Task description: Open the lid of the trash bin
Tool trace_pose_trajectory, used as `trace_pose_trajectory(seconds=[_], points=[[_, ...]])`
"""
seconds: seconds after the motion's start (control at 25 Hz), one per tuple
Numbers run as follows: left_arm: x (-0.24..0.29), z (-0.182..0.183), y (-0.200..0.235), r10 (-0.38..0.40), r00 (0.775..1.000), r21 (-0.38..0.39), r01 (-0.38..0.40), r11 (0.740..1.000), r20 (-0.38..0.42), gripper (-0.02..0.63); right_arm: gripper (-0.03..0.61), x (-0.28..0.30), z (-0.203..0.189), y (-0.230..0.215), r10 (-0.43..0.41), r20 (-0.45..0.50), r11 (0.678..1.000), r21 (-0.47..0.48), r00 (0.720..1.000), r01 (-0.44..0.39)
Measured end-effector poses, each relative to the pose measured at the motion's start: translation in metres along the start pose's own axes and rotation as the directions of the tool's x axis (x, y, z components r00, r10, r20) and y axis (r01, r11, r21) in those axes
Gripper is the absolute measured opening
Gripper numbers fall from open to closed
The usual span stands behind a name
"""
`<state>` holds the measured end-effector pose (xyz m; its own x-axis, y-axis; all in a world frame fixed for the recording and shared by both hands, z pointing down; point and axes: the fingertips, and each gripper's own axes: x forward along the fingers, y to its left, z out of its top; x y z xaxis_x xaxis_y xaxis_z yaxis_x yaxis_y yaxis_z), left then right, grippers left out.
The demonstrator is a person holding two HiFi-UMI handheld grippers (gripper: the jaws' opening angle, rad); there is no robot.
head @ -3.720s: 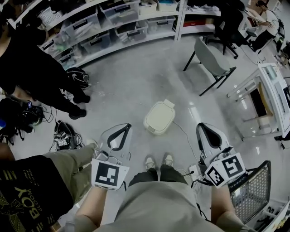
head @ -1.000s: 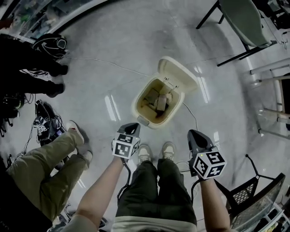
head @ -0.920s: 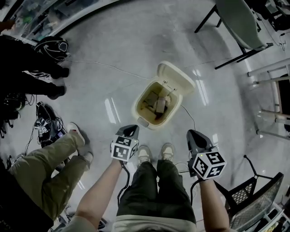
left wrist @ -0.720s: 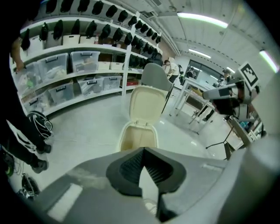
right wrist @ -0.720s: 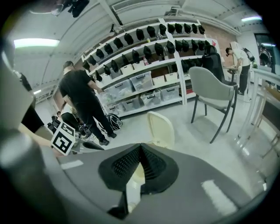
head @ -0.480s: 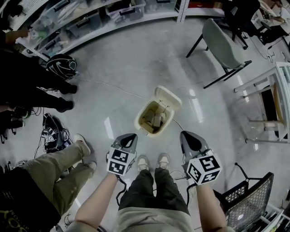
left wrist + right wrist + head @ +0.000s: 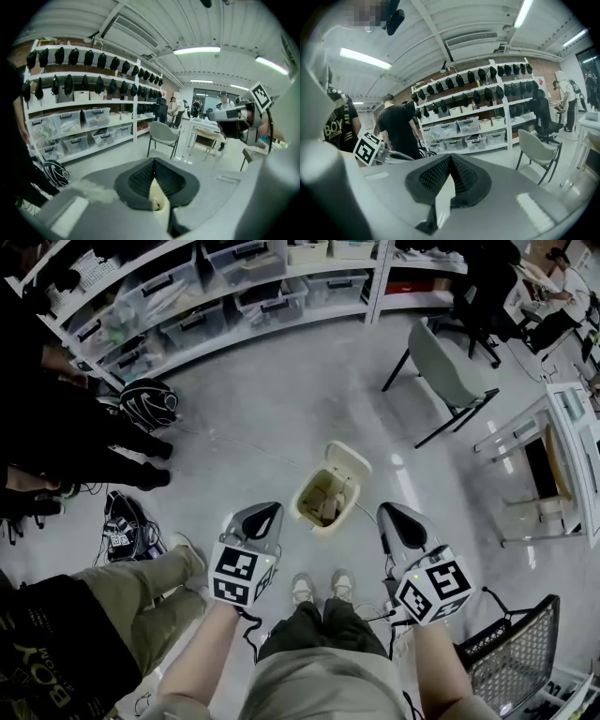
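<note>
Bright even indoor light from ceiling tube lamps (image 7: 197,50), pale glare streaks on glossy floor (image 7: 409,488) right of centre, soft shadows, heavy fisheye bending, dark vignetted corners, nearest foreground blurred.

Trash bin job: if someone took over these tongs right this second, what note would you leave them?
Left tongs: shut, empty, held just left of the trash bin, not touching it.
Right tongs: shut, empty, just right of the bin, apart from it.
Bin: on the floor ahead of the person's shoes. Its lid stands tipped up at the far side, with rubbish visible inside.
Done: the lid is open.
Left: nothing on the lid itself, by the look of it; probably just keep both tongs clear.
</note>
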<state>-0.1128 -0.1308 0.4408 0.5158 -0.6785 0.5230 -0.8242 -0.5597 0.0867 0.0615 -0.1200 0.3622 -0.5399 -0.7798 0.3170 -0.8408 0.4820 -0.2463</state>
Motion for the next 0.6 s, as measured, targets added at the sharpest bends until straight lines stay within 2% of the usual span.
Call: trace_pose_trajectory(seconds=[0.2, 0.44, 0.52, 0.6], points=[[-0.045, 0.055, -0.023, -0.011, 0.996, 0.08, 0.004, 0.997, 0.092, 0.003, 0.003, -0.033, 0.054, 0.022, 0.029, 0.078, 0.998, -0.063, 0.997, -0.024], [-0.096, 0.103, -0.036, 0.0, 0.983, 0.145, -0.027, 0.989, 0.182, 0.003, 0.003, -0.068, 0.104, 0.062, 0.046, 0.11, 0.963, -0.268, 0.993, -0.015], [-0.109, 0.119, -0.04, 0.005, 0.978, 0.188, -0.045, 0.981, 0.209, 0.003, 0.003, -0.079, 0.12, 0.072, 0.061, 0.139, 0.957, -0.289, 0.988, -0.019], [-0.123, 0.134, -0.046, 0.011, 0.97, 0.186, -0.057, 0.981, 0.241, 0.003, 0.003, -0.089, 0.135, 0.079, 0.076, 0.173, 0.959, -0.282, 0.982, -0.024]])
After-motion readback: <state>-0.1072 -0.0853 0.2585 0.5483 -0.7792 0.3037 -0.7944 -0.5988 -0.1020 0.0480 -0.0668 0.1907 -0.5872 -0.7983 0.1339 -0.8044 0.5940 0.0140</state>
